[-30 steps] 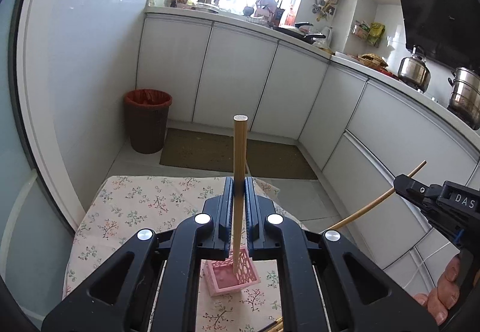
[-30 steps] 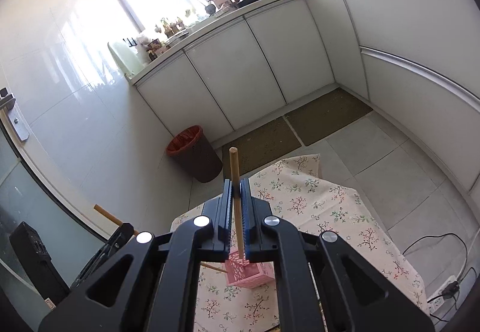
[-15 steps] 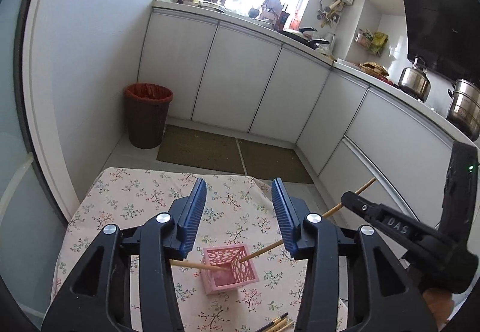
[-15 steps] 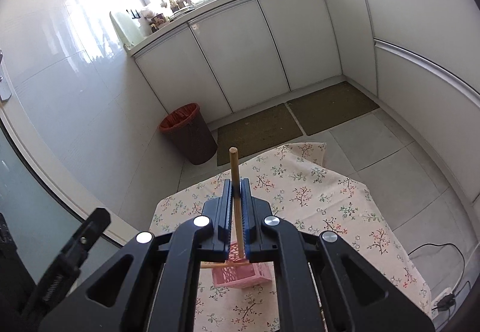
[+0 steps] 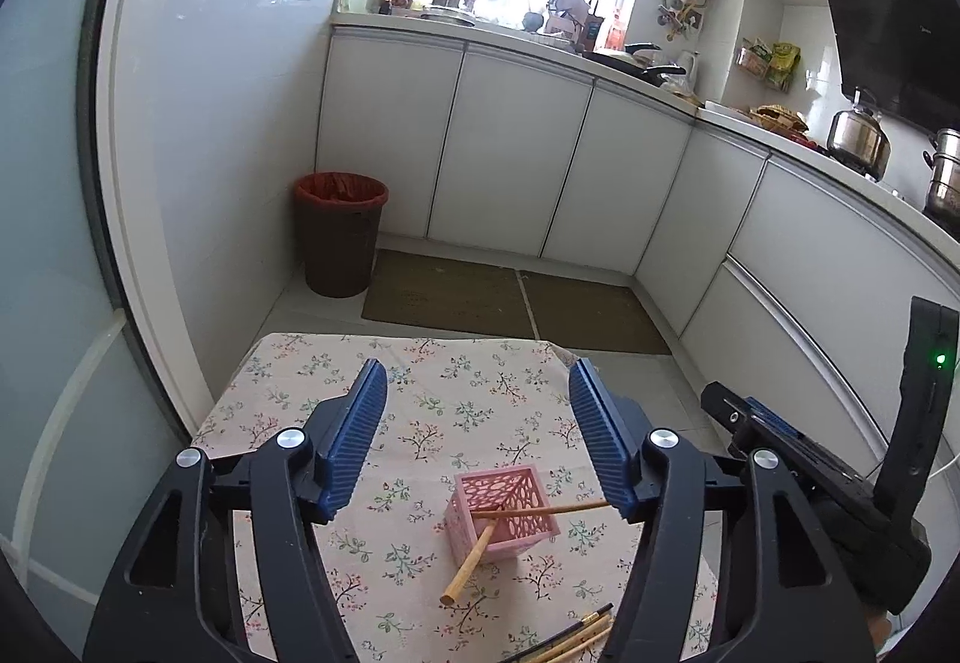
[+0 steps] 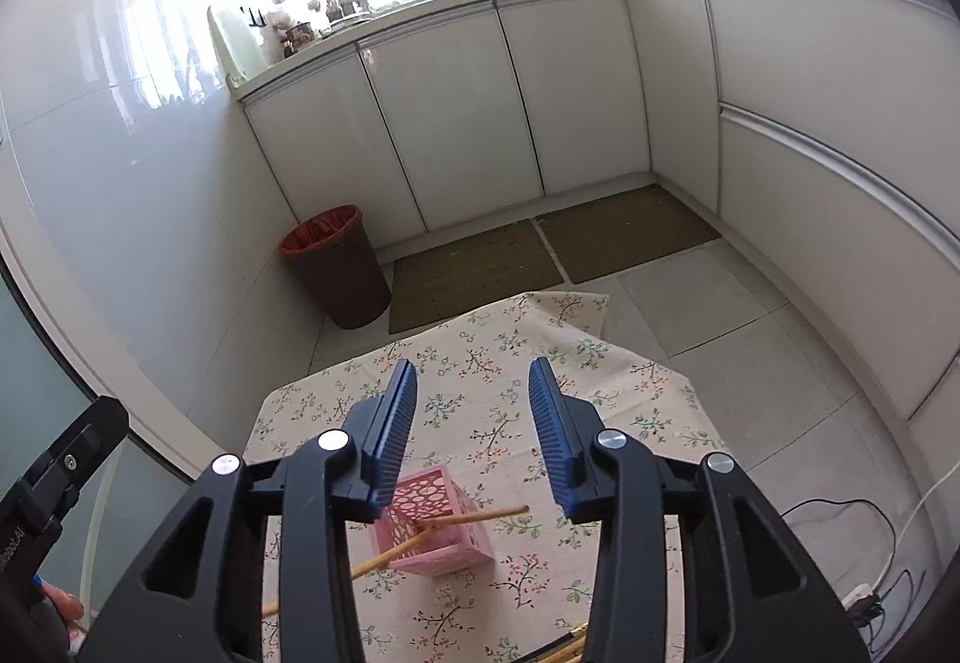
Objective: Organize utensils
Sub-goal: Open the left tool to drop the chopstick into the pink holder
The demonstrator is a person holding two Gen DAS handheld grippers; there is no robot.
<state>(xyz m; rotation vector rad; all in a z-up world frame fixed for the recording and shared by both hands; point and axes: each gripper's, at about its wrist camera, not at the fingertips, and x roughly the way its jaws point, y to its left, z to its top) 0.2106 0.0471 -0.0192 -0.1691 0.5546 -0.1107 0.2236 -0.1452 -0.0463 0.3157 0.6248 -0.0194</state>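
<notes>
Now | left tool [image 5: 477, 438], right tool [image 6: 473, 432] just parted, empty | spare chopsticks [image 5: 570, 636] cut off by frame edge

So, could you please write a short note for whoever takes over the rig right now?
Left gripper: open, empty; its jaws have just been opening.
Right gripper: open, empty; its jaws have also just been opening.
Small pink perforated plastic basket stands on the floral tablecloth.
Done: thick wooden chopstick and thin wooden chopstick are both in the basket, leaning out over its rim.
Left: the loose bundle of chopsticks at the near table edge still needs moving into the basket.
</notes>
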